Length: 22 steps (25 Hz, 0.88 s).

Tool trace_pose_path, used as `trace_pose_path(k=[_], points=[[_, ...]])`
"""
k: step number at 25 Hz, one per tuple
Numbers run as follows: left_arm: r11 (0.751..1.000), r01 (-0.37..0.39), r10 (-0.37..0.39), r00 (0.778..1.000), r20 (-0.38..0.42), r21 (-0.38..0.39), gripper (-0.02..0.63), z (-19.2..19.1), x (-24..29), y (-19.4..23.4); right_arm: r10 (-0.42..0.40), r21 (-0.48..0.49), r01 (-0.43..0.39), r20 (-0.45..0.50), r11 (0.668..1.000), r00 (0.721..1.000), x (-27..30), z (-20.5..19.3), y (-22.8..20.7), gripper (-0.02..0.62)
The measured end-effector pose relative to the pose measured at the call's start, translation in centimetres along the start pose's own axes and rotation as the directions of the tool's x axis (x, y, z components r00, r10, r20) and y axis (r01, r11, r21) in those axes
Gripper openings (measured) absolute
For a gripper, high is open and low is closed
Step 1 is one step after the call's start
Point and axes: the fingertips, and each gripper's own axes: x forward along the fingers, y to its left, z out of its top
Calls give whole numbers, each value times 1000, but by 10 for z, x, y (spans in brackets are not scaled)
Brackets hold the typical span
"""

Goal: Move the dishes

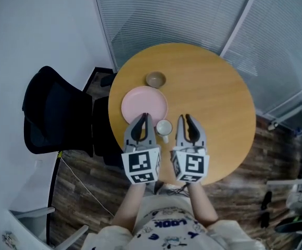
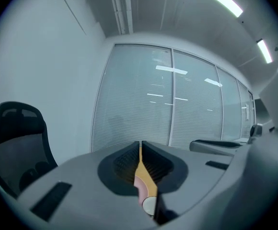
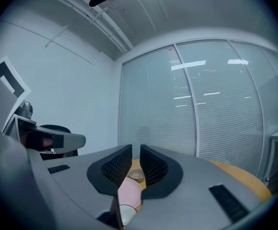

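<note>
On the round wooden table (image 1: 213,98) stand three dishes: a pink plate (image 1: 145,104), a small tan bowl (image 1: 155,79) and a white cup (image 1: 164,127). The plate sits left of the table's centre. The bowl stands just beyond the plate's far rim; whether the two touch cannot be told. The cup stands just beside the plate's near right edge, with its handle turned toward the person.

Left gripper (image 1: 143,120) — jaws brought together, pads meeting along a thin line, nothing held. In the head view its tips overlap the near edge of the plate. In the left gripper view only a thin sliver of tabletop, plate and cup shows below the closed pads.

Right gripper (image 1: 185,120) — jaws parted by a narrow gap, pads pressing on nothing. In the head view it lies just right of the cup, so that the cup appears between the two grippers. In the right gripper view the bowl, the plate and the cup show in line through and below the gap, all lying on the table further off and not between the pads.

Both grippers are held side by side over the near part of the table and point roughly level toward a glass wall with closed blinds (image 1: 182,14). A black office chair (image 1: 52,111) stands at the table's left.
</note>
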Motion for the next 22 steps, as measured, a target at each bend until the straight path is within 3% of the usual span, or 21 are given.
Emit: trace_pose_path(k=[9, 22], points=[[999, -42, 40, 997, 70, 21, 18, 26, -12, -3, 5, -7, -5, 77, 1000, 997, -5, 27, -10, 38], [998, -55, 52, 995, 91, 29, 18, 33, -16, -15, 19, -5, -18, 91, 1000, 996, -10, 33, -22, 28]])
